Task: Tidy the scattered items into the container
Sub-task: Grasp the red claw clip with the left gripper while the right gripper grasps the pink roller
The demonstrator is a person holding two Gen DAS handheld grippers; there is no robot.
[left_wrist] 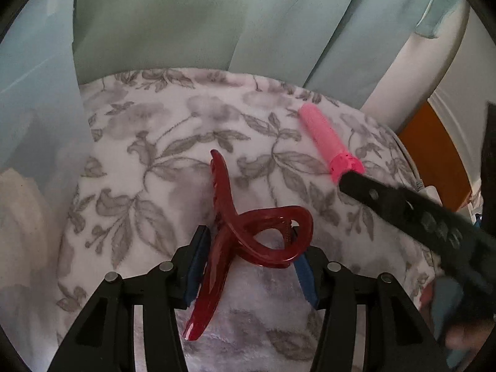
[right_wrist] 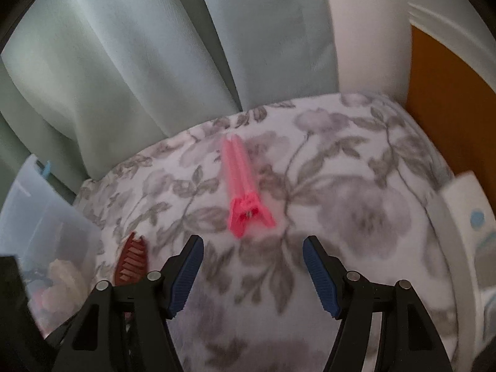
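A dark red hair claw clip [left_wrist: 248,232] lies on the floral blanket [left_wrist: 155,142], and my left gripper [left_wrist: 251,248] is shut on it, with a blue pad against each side. The same clip's toothed end [right_wrist: 131,260] shows at the lower left of the right wrist view. A pink hair clip [right_wrist: 245,192] rests on the blanket just past my right gripper [right_wrist: 252,245], which is open and holds nothing. In the left wrist view one black finger [left_wrist: 403,210] of the right gripper reaches the pink clip's [left_wrist: 328,142] near end. The translucent plastic container [right_wrist: 46,217] stands at the left with several items inside.
Pale green curtains [right_wrist: 124,62] hang behind the blanket. A white plug with a cable [left_wrist: 427,189] lies at the blanket's right edge, with an orange surface [left_wrist: 434,155] beyond. A white object with a blue dot [right_wrist: 471,217] sits at the right.
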